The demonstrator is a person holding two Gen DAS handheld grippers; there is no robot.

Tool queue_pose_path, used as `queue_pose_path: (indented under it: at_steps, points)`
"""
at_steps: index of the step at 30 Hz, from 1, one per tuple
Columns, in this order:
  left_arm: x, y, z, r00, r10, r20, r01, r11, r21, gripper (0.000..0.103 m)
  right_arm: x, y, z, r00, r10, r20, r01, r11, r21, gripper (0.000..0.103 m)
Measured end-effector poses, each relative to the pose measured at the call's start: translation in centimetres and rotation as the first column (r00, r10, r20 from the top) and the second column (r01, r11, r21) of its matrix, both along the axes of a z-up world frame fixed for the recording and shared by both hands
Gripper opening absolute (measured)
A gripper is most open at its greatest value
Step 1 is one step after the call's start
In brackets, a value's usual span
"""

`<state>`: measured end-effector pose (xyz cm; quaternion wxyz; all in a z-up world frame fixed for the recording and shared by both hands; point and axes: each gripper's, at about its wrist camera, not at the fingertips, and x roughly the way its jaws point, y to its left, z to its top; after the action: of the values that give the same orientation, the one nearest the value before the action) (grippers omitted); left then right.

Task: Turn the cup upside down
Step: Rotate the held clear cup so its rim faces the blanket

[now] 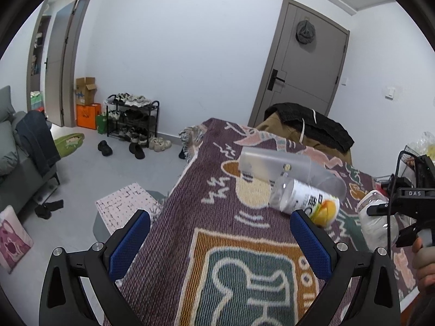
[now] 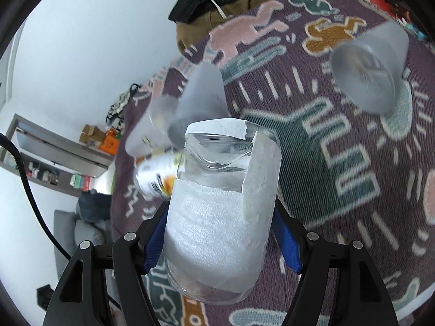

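Observation:
My right gripper (image 2: pixel 220 233) is shut on a clear plastic cup wrapped in white tape (image 2: pixel 220 212) and holds it tilted above the patterned table cloth (image 2: pixel 339 146). The same cup (image 1: pixel 378 220) shows at the right of the left wrist view, held by the right gripper (image 1: pixel 380 210). My left gripper (image 1: pixel 220 233) is open and empty over the cloth. Frosted cups (image 1: pixel 288 169) and a labelled clear cup (image 1: pixel 304 199) lie on their sides on the cloth; they also show in the right wrist view (image 2: pixel 201 103). Another frosted cup (image 2: pixel 369 68) lies at the far right.
A pile of dark and brown clothes (image 1: pixel 307 127) sits at the far end of the table. A stool with a checked top (image 1: pixel 127 206) stands left of the table. A sofa (image 1: pixel 16 152), a shoe rack (image 1: pixel 133 116) and a grey door (image 1: pixel 304 62) are beyond.

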<state>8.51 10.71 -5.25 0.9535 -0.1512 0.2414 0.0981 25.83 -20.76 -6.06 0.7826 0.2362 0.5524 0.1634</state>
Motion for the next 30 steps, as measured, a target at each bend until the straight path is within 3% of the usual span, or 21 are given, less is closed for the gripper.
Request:
queue_pose_path:
  at_steps: [15, 21, 25, 30]
  points:
    - [-4.8, 0.6, -2.1, 0.999, -0.035, 0.018, 0.035, 0.999, -0.039, 0.103, -4.3, 2.6, -3.1, 0.999, 0.042, -0.03, -0.045, 0.994, -0.104, 0.073]
    - [-6.2, 1.0, -2.3, 0.998, -0.046, 0.04, 0.048, 0.997, -0.062, 0.103, -4.6, 2.4, -3.8, 0.995, 0.066, -0.069, -0.07, 0.996, -0.063, 0.075]
    - [-6.3, 0.4, -1.7, 0.996, -0.067, 0.061, 0.07, 0.996, -0.053, 0.103, -5.1, 2.7, -3.2, 0.992, 0.114, -0.051, -0.116, 0.992, -0.046, 0.093]
    - [-6.0, -1.1, -1.5, 0.993, -0.102, 0.06, 0.104, 0.994, -0.027, 0.103, -6.3, 1.9, -2.3, 0.989, 0.147, -0.017, -0.147, 0.989, -0.011, 0.093]
